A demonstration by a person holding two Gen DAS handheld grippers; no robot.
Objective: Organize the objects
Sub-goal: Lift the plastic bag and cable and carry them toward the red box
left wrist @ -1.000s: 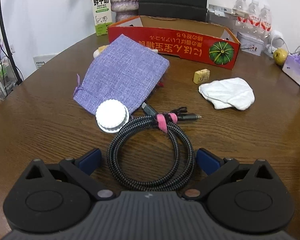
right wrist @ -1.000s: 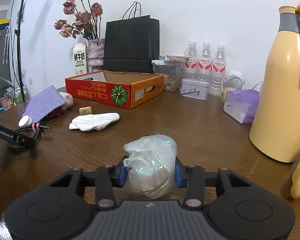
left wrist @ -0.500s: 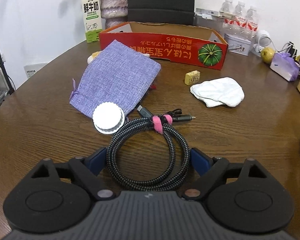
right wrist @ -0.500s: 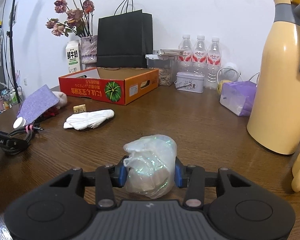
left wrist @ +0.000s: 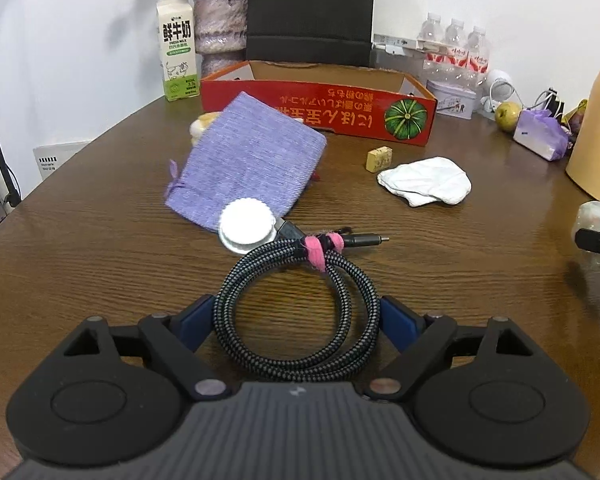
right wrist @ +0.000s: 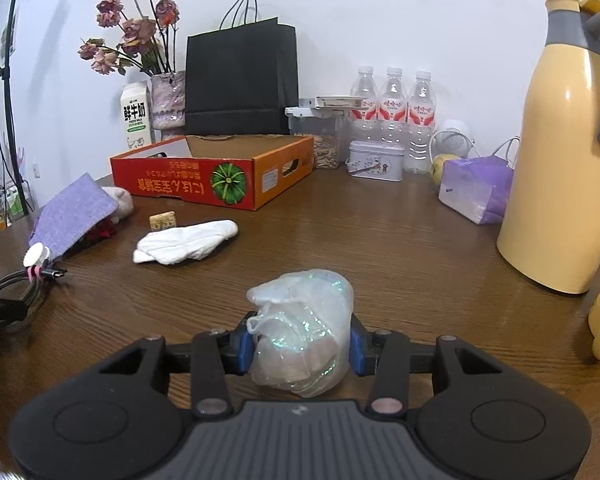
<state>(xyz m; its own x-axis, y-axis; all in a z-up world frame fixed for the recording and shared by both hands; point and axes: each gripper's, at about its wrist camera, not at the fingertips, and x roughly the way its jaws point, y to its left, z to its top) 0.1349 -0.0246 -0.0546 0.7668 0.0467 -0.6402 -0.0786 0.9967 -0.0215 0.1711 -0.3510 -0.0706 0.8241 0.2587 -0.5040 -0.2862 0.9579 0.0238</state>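
Observation:
My left gripper (left wrist: 298, 322) is shut on a coiled black braided cable (left wrist: 300, 312) with a pink tie, its blue pads pressed on both sides of the coil, held above the brown table (left wrist: 100, 264). My right gripper (right wrist: 300, 346) is shut on a shiny translucent bag (right wrist: 302, 332). The cable also shows at the left edge of the right wrist view (right wrist: 24, 284). The open red cardboard box (left wrist: 320, 100) stands at the back of the table and also shows in the right wrist view (right wrist: 216, 172).
On the table lie a purple cloth pouch (left wrist: 248, 160), a white round lid (left wrist: 247, 227), a white glove (left wrist: 426, 181) and a small yellow cube (left wrist: 378, 158). A milk carton (left wrist: 178, 50), vase, black bag (right wrist: 240, 76), water bottles, tin and yellow thermos (right wrist: 560, 152) stand around the back and right.
Both grippers have risen with their loads. The left view has tilted up and the coil is lifted off the table; the right gripper with the bag has moved slightly forward.

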